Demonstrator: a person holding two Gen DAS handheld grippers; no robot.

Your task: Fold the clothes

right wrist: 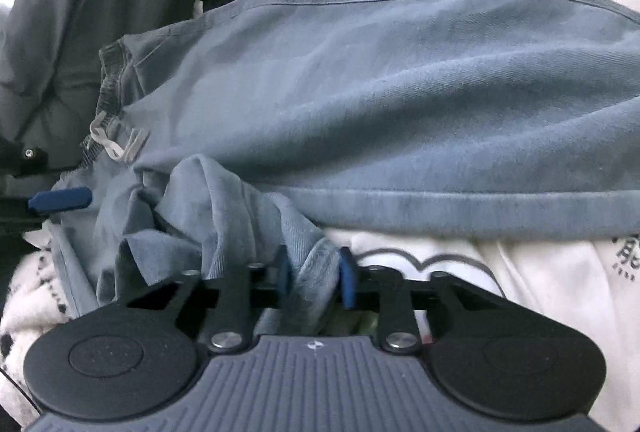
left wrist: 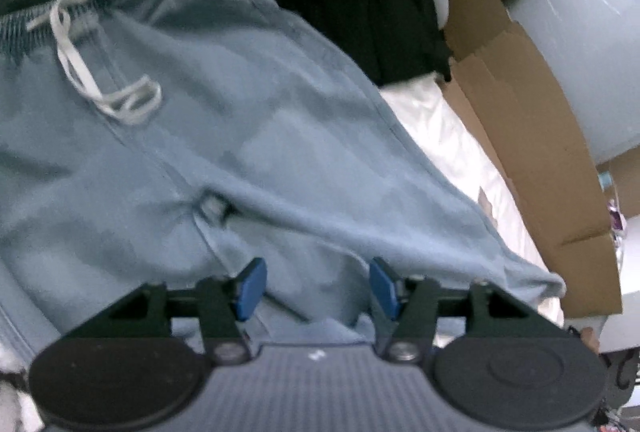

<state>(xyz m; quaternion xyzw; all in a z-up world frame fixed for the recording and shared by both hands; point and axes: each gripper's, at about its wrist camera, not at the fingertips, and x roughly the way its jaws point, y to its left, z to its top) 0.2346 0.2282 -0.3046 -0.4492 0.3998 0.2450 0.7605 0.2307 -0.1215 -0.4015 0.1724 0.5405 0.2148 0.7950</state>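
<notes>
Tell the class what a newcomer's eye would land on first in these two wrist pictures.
A pair of faded blue cotton shorts fills both views, its white drawstring lying near the ribbed waistband at upper left. In the right wrist view, the right hand-held gripper pinches a bunched fold of that fabric at bottom centre. The left hand-held gripper hangs open over the shorts, with brown cardboard to the right.

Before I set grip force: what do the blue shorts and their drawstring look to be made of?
Blue shorts: soft woven cotton by the look, matte, with a fine diagonal twill weave and stitched hems. Drawstring: flat whitish tape, probably cotton; too blurred to be sure.
</notes>
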